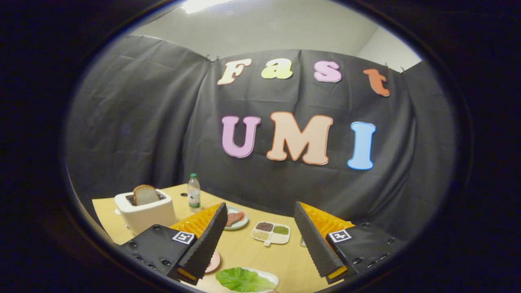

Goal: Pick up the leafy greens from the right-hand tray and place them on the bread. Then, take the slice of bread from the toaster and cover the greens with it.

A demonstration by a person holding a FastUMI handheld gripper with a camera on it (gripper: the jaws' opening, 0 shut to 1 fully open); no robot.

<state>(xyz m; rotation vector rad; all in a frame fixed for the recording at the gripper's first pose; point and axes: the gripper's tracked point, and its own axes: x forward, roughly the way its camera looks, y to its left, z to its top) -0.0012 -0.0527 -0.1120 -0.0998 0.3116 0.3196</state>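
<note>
My gripper (260,206) is open and held above the tan table (260,254), with nothing between its fingers. The leafy greens (243,279) lie flat on a white tray (272,278), low between the two fingers and close under me. A white toaster (145,211) stands to the left, beyond the left finger, with a brown slice of bread (145,195) sticking upright out of its slot. The rim of a pink plate (213,262) peeks out beside the left finger; what lies on it is hidden.
A small plastic bottle (194,191) stands right of the toaster at the table's far edge. A pale green plate with reddish food (236,218) and a white divided dish (271,233) of beans sit mid-table between the fingers. Black cloth walls the booth behind.
</note>
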